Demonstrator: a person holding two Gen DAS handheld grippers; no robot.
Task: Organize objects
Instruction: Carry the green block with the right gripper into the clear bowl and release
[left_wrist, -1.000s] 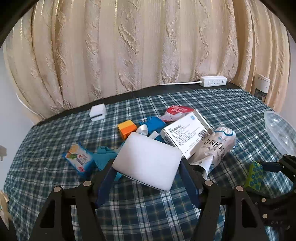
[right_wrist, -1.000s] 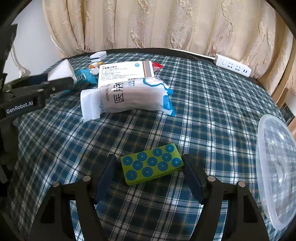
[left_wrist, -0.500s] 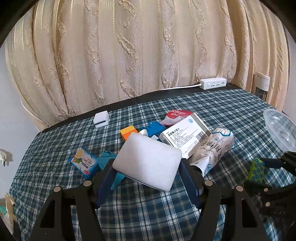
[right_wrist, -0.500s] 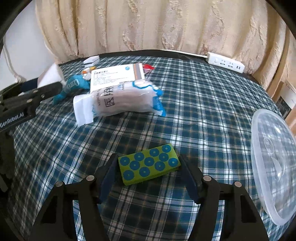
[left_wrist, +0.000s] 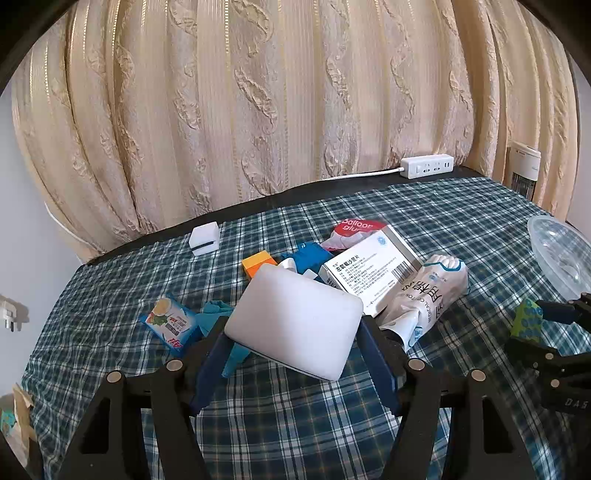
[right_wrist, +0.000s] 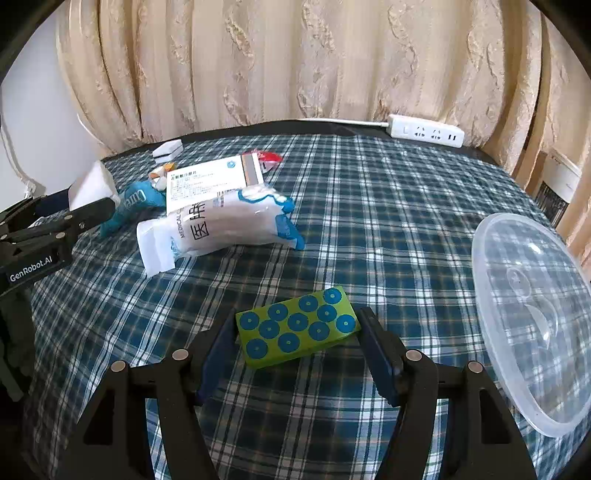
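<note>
Grippers each clamp one item above the plaid tablecloth (right_wrist: 369, 206): the left gripper (left_wrist: 291, 354) holds a white sponge (left_wrist: 295, 321) just in front of the medicine box (left_wrist: 369, 273); the right gripper (right_wrist: 297, 350), whose jaws have just been closing, grips a green blue-dotted block (right_wrist: 297, 326), well right of that box, near the clear plastic lid (right_wrist: 532, 317).

The white rounded pad (left_wrist: 293, 320) held up in the left wrist view hides part of the teal cloth (left_wrist: 218, 314) and the near corner of the white medicine box (left_wrist: 369, 275) behind it. The clear plastic lid (right_wrist: 532, 317) runs off the right edge. Small print on the box is too fine to read
</note>
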